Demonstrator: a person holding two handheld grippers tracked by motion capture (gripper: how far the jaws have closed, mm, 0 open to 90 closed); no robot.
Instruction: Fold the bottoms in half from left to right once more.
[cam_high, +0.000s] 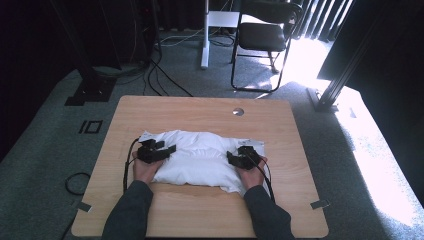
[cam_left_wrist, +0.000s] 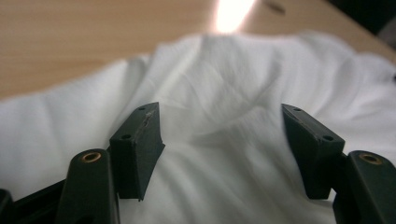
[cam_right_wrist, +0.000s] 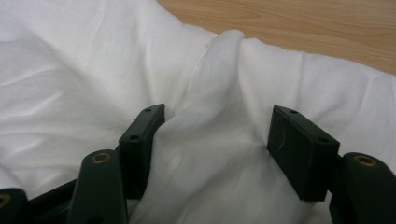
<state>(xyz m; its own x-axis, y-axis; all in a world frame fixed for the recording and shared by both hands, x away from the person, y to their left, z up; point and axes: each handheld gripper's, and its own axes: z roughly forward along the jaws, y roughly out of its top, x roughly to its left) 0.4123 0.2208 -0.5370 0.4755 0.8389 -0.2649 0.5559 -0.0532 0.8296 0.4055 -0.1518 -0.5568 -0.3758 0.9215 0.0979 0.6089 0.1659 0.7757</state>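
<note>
At the near edge of the table, two sleeved forearms are seen. Beyond them, the left gripper and the right gripper are set at either end of a white pillow lying mid-table. Both pairs of jaws are spread wide; bulging fabric lies between them, unclamped.

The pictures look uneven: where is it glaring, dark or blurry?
High view: sunlight blows out the floor at right, the far left corner is black. Left gripper view: a glare streak on the table, the pillow soft behind the sharper pads. Right gripper view: evenly lit.
</note>
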